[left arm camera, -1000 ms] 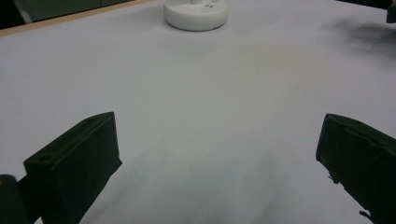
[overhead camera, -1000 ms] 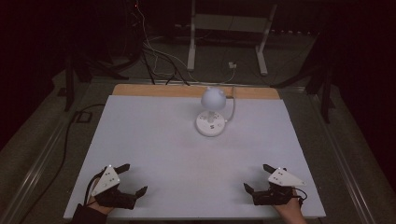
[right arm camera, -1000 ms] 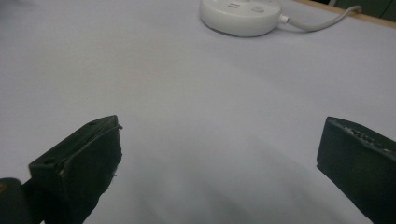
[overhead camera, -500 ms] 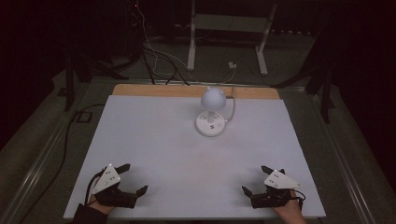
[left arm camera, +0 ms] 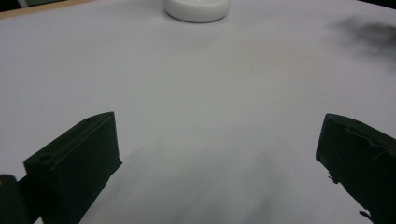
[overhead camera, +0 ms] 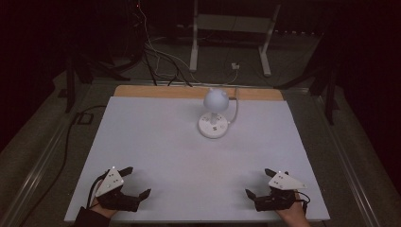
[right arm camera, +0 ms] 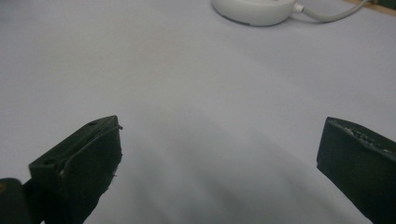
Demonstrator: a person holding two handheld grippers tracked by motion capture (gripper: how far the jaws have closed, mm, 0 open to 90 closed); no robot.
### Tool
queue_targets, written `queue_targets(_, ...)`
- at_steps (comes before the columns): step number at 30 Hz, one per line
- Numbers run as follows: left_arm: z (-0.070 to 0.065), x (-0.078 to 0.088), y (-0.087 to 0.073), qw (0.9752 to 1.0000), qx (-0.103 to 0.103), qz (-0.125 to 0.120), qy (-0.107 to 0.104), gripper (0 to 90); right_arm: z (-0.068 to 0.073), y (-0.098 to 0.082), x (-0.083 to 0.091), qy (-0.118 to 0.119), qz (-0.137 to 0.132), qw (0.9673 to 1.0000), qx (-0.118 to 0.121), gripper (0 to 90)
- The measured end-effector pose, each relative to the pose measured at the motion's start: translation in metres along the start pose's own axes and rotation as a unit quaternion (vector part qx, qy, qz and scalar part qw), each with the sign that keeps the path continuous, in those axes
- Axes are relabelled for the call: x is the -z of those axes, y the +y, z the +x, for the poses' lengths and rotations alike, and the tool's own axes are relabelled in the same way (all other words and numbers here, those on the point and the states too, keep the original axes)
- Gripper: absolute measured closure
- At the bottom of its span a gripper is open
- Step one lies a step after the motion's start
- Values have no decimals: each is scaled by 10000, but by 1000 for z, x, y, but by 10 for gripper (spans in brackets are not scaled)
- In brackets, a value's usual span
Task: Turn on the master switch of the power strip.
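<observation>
Small white round-based lamp w/ globe head (overhead camera: 213, 113) is standing on white table (overhead camera: 156, 142). Left gripper (overhead camera: 131, 182) & right gripper (overhead camera: 257, 183) are resting well apart from lamp, both released, gripping nothing.

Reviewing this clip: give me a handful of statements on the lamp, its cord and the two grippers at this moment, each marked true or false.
1. The left gripper is shut on the lamp. False: it is open and empty, near the table's front edge.
2. The small white desk lamp stands upright toward the far side of the white table. True.
3. The right gripper is open with nothing between its fingers. True.
4. The lamp's white cord runs toward the person. False: it leaves the base and goes off over the far edge.
5. Both grippers sit well short of the lamp. True.
6. A second object lies between the two grippers. False: only bare table shows there.
</observation>
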State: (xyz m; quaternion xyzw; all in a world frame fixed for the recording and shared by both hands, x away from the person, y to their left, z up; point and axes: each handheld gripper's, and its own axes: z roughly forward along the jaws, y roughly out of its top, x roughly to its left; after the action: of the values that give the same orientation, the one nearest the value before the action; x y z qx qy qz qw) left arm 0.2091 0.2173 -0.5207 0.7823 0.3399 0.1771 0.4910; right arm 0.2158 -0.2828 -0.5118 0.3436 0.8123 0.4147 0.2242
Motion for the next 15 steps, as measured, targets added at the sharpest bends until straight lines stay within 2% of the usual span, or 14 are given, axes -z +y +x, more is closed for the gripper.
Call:
queue_targets(8,-1,0,1,10000,8,-72,-49,1,4,8,-1,267,13,9996,-68,0)
queue_targets(15,-2,-2,1,9999,15,-39,-99,1,4,22,5,249,-168,9995,-60,8)
